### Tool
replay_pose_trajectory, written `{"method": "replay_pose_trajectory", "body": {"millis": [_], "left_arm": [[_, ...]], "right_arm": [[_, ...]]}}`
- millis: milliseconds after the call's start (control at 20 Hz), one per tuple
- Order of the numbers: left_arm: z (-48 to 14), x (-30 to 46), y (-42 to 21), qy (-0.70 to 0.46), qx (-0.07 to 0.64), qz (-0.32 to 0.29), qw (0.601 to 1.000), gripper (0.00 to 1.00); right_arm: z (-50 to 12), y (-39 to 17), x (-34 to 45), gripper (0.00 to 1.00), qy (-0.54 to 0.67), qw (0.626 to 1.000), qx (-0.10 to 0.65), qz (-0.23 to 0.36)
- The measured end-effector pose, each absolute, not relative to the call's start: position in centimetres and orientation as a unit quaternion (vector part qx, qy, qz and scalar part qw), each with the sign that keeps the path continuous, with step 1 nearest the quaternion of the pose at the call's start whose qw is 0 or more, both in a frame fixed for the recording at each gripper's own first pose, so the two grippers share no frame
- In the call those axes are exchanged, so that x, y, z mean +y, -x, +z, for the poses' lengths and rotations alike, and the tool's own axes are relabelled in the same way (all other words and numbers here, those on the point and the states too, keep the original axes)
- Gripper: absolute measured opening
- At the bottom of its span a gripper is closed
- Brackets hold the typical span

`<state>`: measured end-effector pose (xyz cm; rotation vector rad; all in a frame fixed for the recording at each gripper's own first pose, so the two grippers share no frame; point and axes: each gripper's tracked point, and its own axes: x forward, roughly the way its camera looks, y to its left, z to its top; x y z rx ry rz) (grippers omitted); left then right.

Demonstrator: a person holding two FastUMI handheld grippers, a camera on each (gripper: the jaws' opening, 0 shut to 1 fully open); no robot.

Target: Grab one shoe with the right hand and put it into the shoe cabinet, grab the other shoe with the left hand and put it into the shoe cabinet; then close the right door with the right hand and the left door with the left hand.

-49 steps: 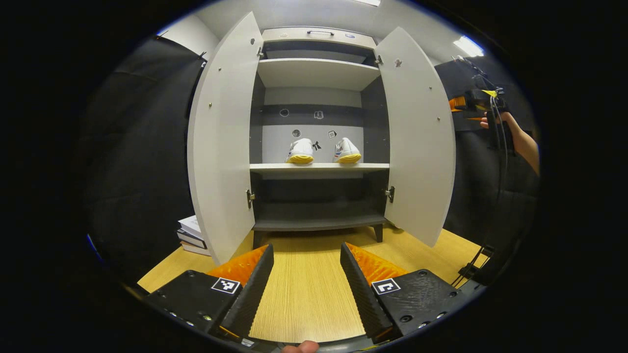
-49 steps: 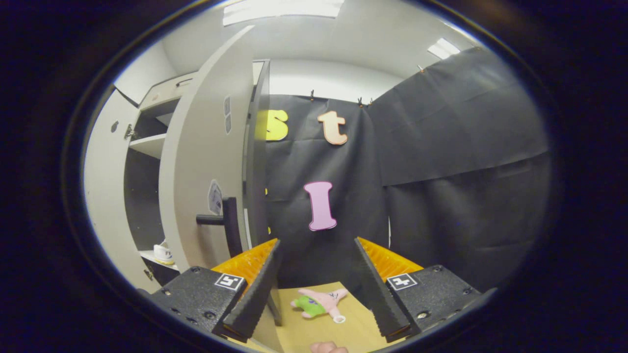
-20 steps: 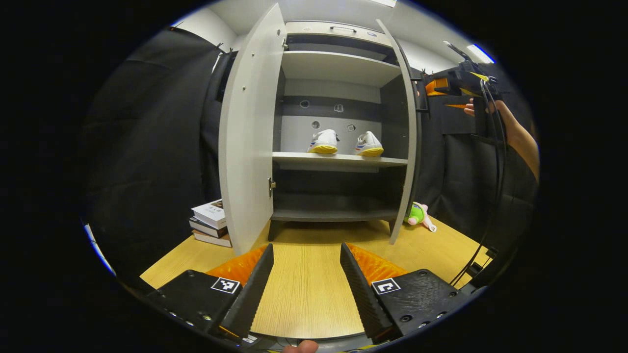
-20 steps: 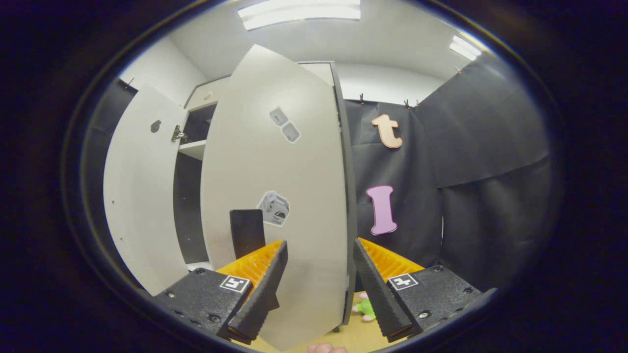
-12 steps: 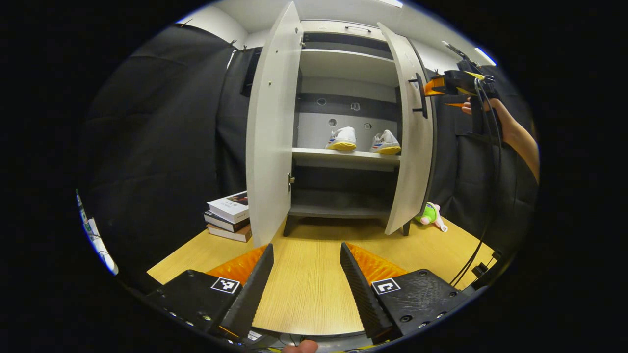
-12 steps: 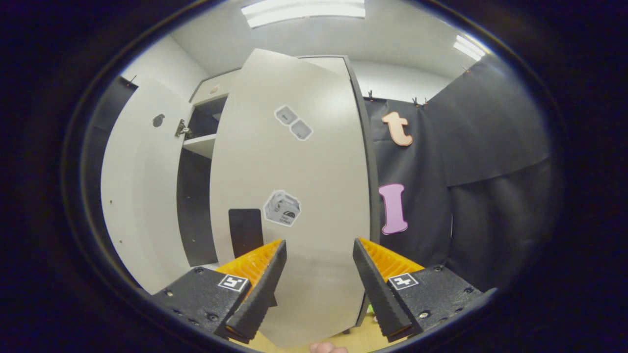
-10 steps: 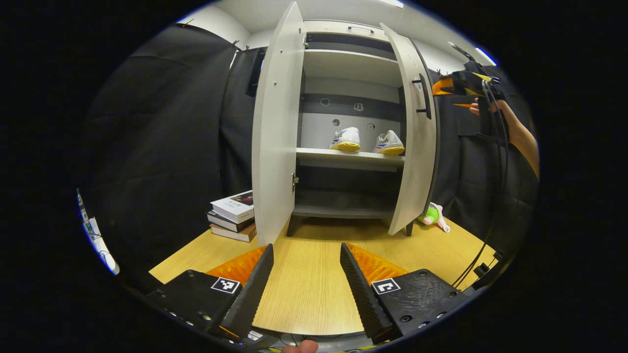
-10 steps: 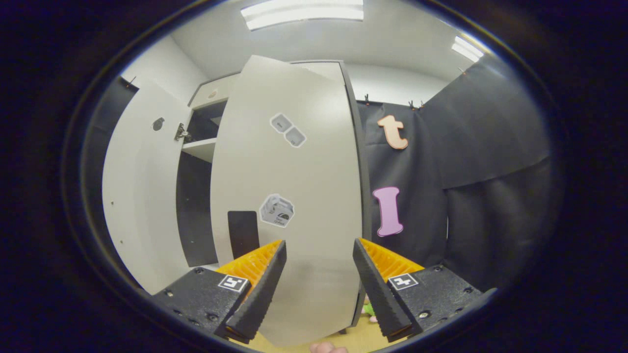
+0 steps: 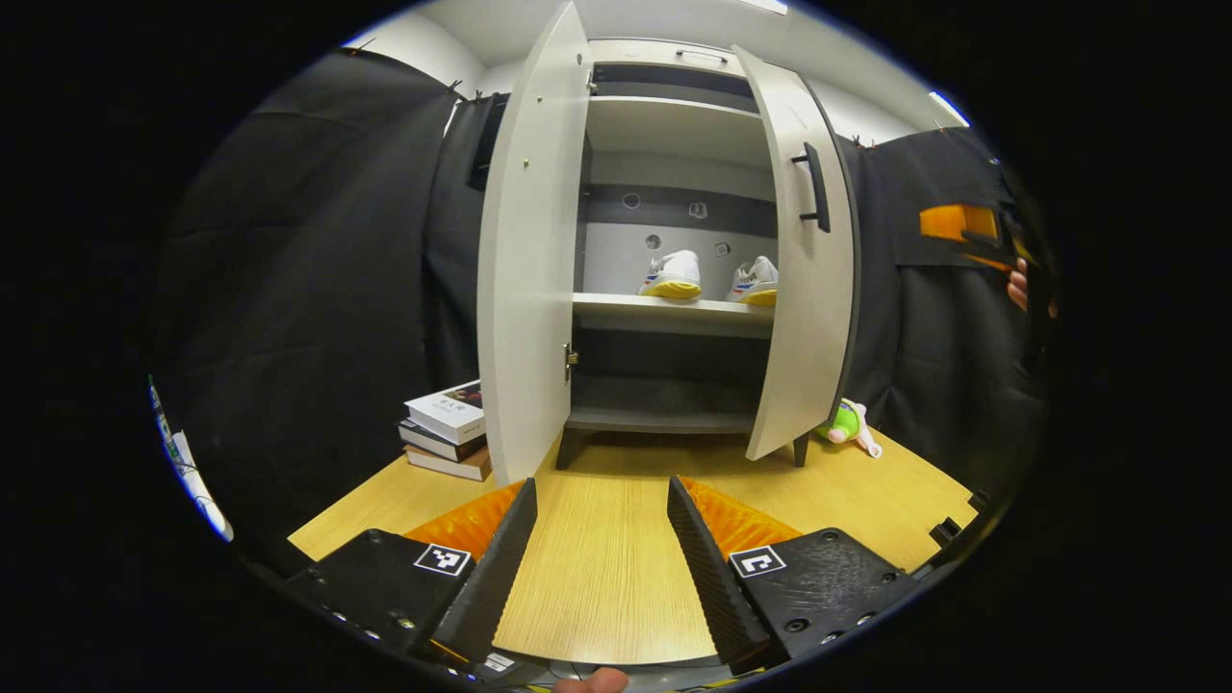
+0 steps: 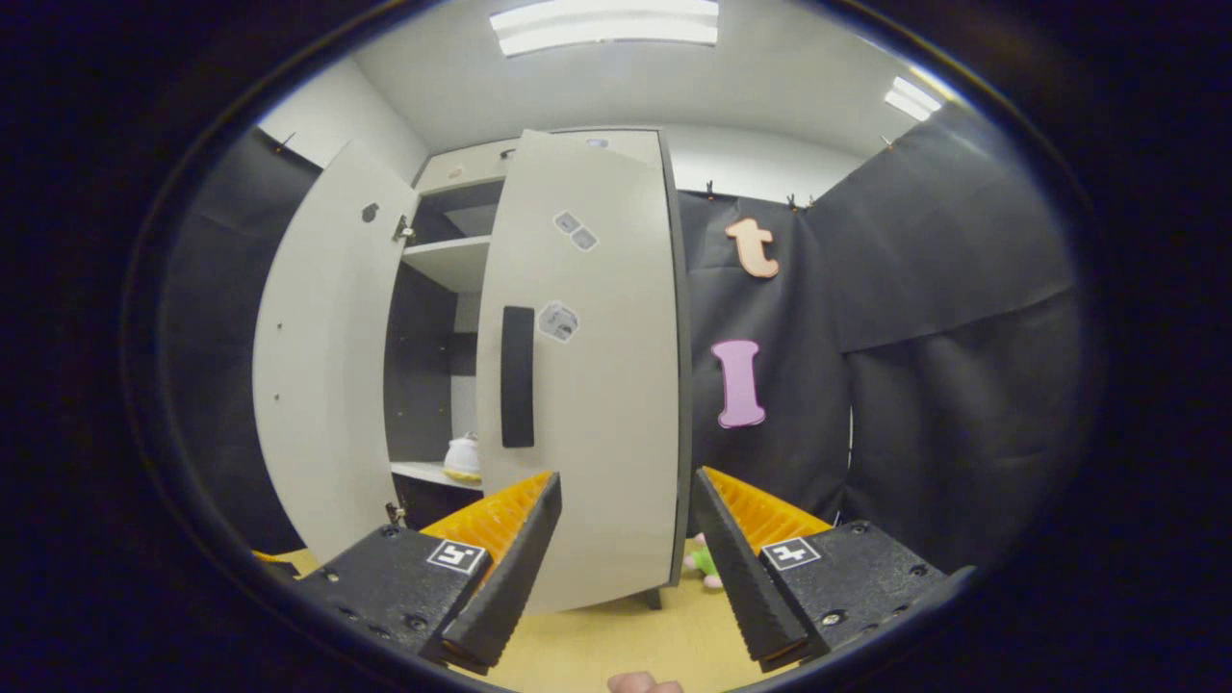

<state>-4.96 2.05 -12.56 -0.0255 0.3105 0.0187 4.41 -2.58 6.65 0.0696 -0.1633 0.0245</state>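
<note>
Shoes sit side by side on the middle shelf of the cabinet: the left shoe in full view, the right shoe partly hidden behind the edge of the right door. Seen from my left gripper view, my left gripper hangs low over the wooden floor in front of the cabinet, its two fingers spread wide with nothing between them. The left door stands wide open, turned almost edge-on to me, while the right door is swung most of the way in but not shut, its dark handle facing outward. A stack of books lies on the floor just beside the left door, and a small plush toy lies near the cabinet's right foot. At the far right of that view I see part of my right gripper, held in my hand, well apart from the right door. In my right gripper view, that gripper is also spread open and empty, pointing at the outer face of the right door, apart from it.
</note>
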Motion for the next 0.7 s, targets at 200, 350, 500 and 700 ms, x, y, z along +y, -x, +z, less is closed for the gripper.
{"method": "replay_pose_trajectory", "body": {"millis": [200,350,500,700], "left_arm": [[-12.3,1.6,4.9,0.027,0.168,0.001,0.986,0.82],[-10.2,3.0,4.6,0.05,0.157,0.016,0.986,0.82],[-7.5,6.4,4.1,0.039,0.133,0.052,0.989,0.82],[-3.4,12.3,2.7,0.005,0.099,0.111,0.989,0.82]], "right_arm": [[1.5,-1.3,-1.0,0.9,-0.01,0.998,-0.067,0.006],[-0.9,0.3,-0.4,0.9,-0.012,0.998,-0.059,0.006],[-3.2,0.3,0.3,0.9,-0.018,0.999,-0.032,0.014],[-4.5,-0.1,0.2,0.9,-0.033,0.999,-0.016,0.019]]}}
